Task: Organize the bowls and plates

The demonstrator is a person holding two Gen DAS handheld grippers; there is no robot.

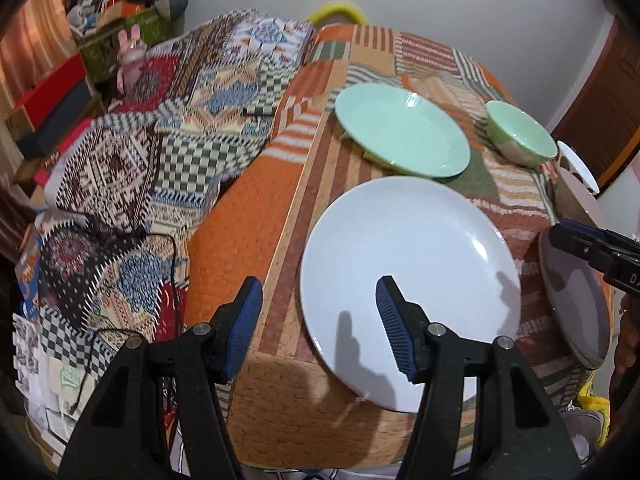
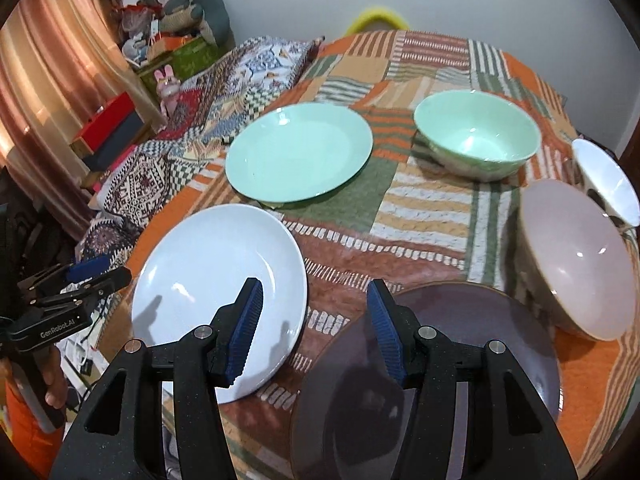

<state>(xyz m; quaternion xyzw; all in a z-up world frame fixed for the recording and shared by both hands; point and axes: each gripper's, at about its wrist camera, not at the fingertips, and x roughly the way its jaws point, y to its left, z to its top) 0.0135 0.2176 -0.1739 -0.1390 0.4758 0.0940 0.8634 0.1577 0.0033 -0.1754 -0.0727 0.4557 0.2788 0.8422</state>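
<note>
Hovering over the near edge of the patchwork tablecloth [image 2: 432,208], I have nothing gathered yet. My left gripper [image 1: 320,324] stands partly open and empty, straddling the near-left rim of the white plate [image 1: 408,264]; my right gripper [image 2: 314,330], also partly open and empty, hangs between that plate and the dark purple plate [image 2: 480,340]. Behind lie the green plate [image 2: 298,152] and green bowl [image 2: 476,136], with the pink bowl [image 2: 576,256] at right. Next, I judge, one rim needs a firm pinch.
</note>
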